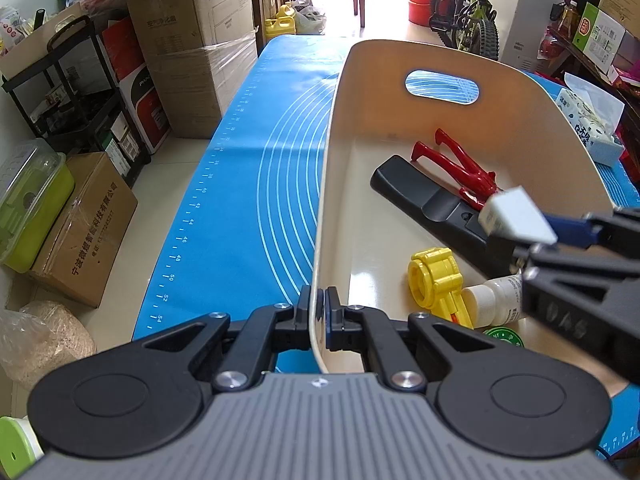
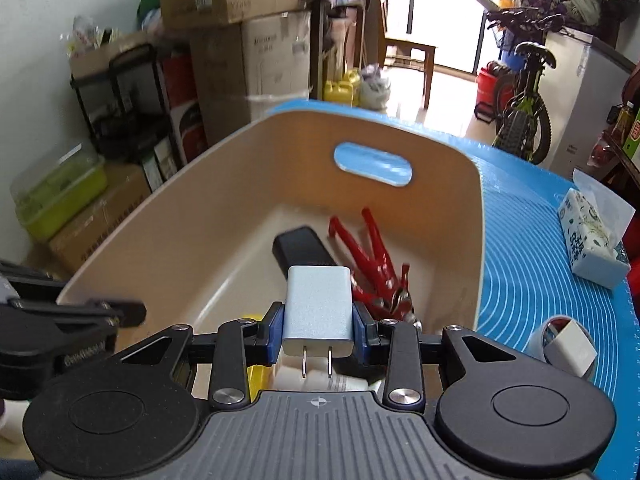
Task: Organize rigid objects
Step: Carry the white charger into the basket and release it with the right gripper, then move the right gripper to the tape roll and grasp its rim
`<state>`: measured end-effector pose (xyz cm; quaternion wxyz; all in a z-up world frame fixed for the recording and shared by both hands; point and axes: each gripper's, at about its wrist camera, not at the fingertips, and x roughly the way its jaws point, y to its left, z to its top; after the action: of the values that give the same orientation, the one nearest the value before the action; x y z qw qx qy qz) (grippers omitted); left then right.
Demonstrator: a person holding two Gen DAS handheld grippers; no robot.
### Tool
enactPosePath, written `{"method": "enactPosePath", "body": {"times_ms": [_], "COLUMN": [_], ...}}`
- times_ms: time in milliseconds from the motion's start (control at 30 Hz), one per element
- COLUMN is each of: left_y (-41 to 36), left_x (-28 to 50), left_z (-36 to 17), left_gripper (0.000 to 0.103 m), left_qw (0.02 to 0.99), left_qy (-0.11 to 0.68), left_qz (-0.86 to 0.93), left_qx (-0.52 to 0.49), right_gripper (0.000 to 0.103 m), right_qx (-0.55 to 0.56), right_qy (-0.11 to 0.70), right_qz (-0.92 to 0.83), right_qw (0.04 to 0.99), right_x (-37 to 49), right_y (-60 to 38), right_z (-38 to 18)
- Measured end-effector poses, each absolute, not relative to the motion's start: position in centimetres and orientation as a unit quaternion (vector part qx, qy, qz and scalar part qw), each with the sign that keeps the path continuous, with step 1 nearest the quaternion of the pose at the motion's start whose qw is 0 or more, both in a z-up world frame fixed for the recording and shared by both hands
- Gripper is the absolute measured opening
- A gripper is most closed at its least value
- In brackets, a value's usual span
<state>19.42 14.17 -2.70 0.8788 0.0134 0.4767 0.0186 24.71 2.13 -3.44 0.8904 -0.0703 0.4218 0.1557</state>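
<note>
My left hand-held gripper [image 1: 318, 306] pinches the bin [image 1: 520, 92] wall steady; my right hand-held gripper [image 2: 318, 322] holds a charger [image 2: 318, 308] above it, ready to drop.

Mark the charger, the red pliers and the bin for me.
charger [image 2: 318, 306]: right wrist view, middle of its silver face.
red pliers [image 1: 460, 160]: left wrist view, on one handle.
bin [image 1: 326, 152]: left wrist view, left wall near the rim.
</note>
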Motion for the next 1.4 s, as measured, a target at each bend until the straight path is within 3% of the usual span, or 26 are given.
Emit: {"method": "enactPosePath", "body": {"times_ms": [333,567,900,1400], "left_y": [13.6,13.6,13.7,13.8], "left_x": [19.5,19.5,19.5,19.5], "left_z": [-2.7,-2.8,-2.8,-2.8], "left_gripper": [0.007,0.007,0.007,0.007], "left_qw": [0.88,0.879,0.879,0.879], "left_qy": [0.475,0.476,0.475,0.476], "left_qz": [0.019,0.02,0.02,0.021], "left_qx": [0.016,0.016,0.016,0.018], "right_gripper": [0.043,0.055,0.057,0.056], "right_qx": [-0.088,-0.03,0.02,0.046], "right_qy": [0.456,0.401,0.304,0.375], "right_qz": [0.167,0.177,0.125,0.022], "right_qw": [0.869,0.898,0.944,0.926], "right_x": [25.0,24.3,23.5,26.8], "right_y": [2.5,0.2,-7.4,-16.0], "right_z": [-3.8,-1.6,2.7,-5.9]}}
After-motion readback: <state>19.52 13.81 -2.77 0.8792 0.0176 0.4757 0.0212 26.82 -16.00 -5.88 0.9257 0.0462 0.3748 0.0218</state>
